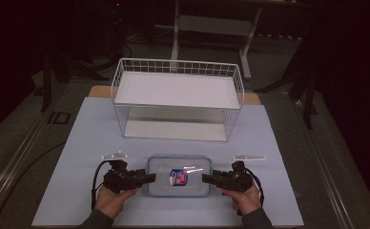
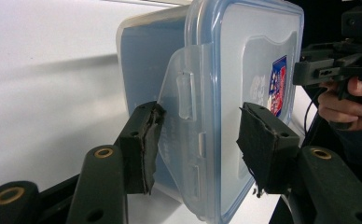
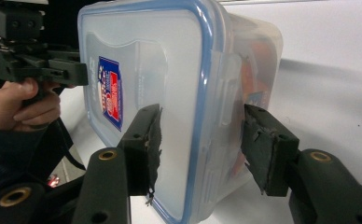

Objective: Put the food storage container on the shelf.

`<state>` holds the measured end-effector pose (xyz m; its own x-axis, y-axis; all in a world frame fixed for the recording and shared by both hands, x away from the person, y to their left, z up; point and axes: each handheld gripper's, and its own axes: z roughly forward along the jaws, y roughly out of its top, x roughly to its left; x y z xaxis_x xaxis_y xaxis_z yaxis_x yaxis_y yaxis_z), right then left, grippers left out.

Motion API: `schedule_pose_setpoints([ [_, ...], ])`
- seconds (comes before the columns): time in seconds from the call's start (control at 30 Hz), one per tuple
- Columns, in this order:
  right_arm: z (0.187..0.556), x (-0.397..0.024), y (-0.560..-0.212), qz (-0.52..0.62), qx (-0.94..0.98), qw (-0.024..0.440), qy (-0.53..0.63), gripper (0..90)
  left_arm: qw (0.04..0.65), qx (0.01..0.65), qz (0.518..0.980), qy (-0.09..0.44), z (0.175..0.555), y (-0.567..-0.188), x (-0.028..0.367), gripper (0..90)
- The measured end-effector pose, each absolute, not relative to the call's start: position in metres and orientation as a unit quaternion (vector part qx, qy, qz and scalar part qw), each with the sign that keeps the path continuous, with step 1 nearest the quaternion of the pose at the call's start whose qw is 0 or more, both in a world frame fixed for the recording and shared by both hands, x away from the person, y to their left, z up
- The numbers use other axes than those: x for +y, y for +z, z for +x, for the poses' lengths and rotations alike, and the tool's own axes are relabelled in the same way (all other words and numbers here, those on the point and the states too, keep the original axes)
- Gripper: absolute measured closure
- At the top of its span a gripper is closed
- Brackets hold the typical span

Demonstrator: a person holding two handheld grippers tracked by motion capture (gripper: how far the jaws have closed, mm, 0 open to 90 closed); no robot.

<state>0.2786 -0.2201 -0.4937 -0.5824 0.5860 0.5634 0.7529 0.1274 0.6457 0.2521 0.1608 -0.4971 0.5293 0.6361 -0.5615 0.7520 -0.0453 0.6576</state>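
A clear plastic container (image 1: pixel 178 176) with a blue-rimmed lid and a red and blue label lies flat on the pale mat near the front edge. My left gripper (image 1: pixel 149 178) is at its left end and my right gripper (image 1: pixel 206 178) at its right end. In the left gripper view the container (image 2: pixel 244 56) sits between the pads of my left gripper (image 2: pixel 198 140): one pad presses the swung-out latch flap (image 2: pixel 179 98), the other lies on the lid. In the right gripper view my right gripper (image 3: pixel 200 144) clamps the container (image 3: pixel 160 56) across lid and base.
A white wire basket shelf (image 1: pixel 176 95) stands behind the container, mid-table. Two small white strips lie on the mat, one at the left (image 1: pixel 114 156) and one at the right (image 1: pixel 249 157). The pale mat (image 1: pixel 78 143) ends near my hands; dark floor surrounds the table.
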Motion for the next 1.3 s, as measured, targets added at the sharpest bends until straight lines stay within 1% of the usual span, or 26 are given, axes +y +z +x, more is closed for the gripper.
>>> schedule_pose_setpoints([
  [0.23, 0.278, -0.222, -0.494, -0.447, -0.747, 0.086, -0.486, 48.5, 0.495, 0.482, 0.721, -0.056, 0.251, -0.495, 0.159, 48.5],
  [0.4, 0.279, -0.226, -0.496, -0.449, -0.733, 0.107, -0.5, 51.9, 0.504, 0.491, 0.707, -0.07, 0.252, -0.498, 0.163, 48.6],
  [0.43, 0.279, -0.226, -0.495, -0.449, -0.732, 0.107, -0.501, 51.9, 0.505, 0.49, 0.708, -0.065, 0.251, -0.497, 0.162, 48.6],
  [0.8, 0.276, -0.224, -0.485, -0.439, -0.732, 0.086, -0.514, 51.9, 0.516, 0.482, 0.706, -0.048, 0.25, -0.487, 0.164, 48.6],
  [1.03, 0.273, -0.22, -0.474, -0.43, -0.731, 0.067, -0.526, 51.8, 0.527, 0.472, 0.706, -0.034, 0.251, -0.474, 0.168, 48.7],
  [1.3, 0.275, -0.218, -0.463, -0.42, -0.731, 0.056, -0.535, 51.9, 0.535, 0.463, 0.706, -0.023, 0.253, -0.462, 0.171, 48.7],
])
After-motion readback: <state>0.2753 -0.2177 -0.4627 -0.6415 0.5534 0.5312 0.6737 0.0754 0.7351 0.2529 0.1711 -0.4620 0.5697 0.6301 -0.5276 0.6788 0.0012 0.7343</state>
